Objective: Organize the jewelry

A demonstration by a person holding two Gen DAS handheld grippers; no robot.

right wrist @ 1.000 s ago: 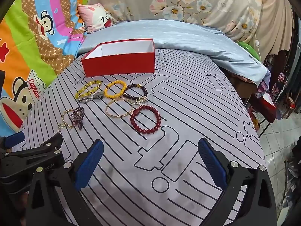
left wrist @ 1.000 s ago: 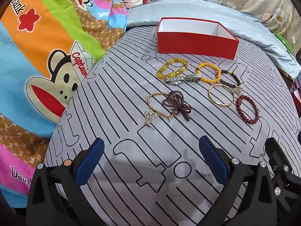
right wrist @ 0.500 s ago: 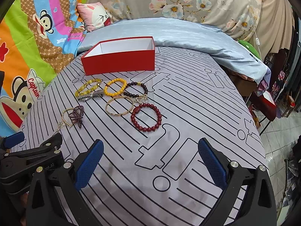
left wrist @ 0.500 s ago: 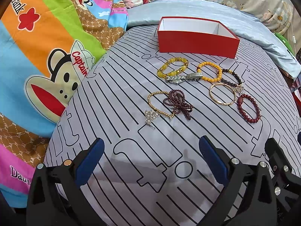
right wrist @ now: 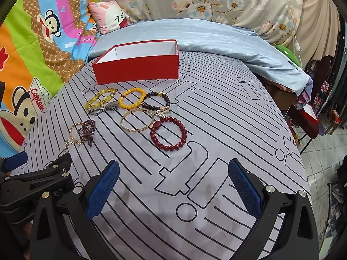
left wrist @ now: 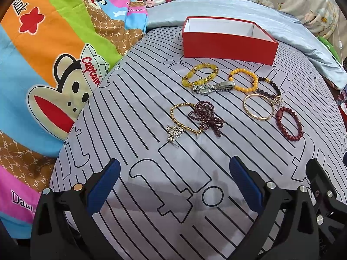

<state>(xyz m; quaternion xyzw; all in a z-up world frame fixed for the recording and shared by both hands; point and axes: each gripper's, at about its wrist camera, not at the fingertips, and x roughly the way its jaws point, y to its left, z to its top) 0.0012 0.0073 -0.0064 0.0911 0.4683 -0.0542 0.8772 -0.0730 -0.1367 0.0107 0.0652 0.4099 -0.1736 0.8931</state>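
The left gripper (left wrist: 173, 173) is hanging released over the striped grey bedsheet (left wrist: 134, 112), its blue pads wide apart and holding nothing; the right gripper (right wrist: 173, 173) is waiting in the same released state just to its right. All the jewelry is lying ahead of both claws, untouched.

Nearest in front of the left claw are sitting a gold bead chain (left wrist: 184, 119) with a silver flower charm (left wrist: 173, 131), tangled against a bundle of dark maroon beads (left wrist: 206, 117). Further ahead and to the right are resting a silver watch (left wrist: 212, 87), a chunky yellow bracelet (left wrist: 199, 75), an orange bead bracelet (left wrist: 244, 80), a dark bead bracelet (left wrist: 269, 86), a gold bangle (left wrist: 258, 107) and a red bead bracelet (left wrist: 289, 123). Beyond them all, the red box (left wrist: 227, 45) is standing open. It is probably meant to receive the pieces, which would explain why they are laid out flat and mostly separate just before it.

The right wrist view is showing the red bead bracelet (right wrist: 168, 134) lying closest to the right claw, the box's white interior (right wrist: 143, 49) with no jewelry visible in it, and the tiled floor (right wrist: 325, 151) off to the right. The left view alone is showing the tangle clearly.
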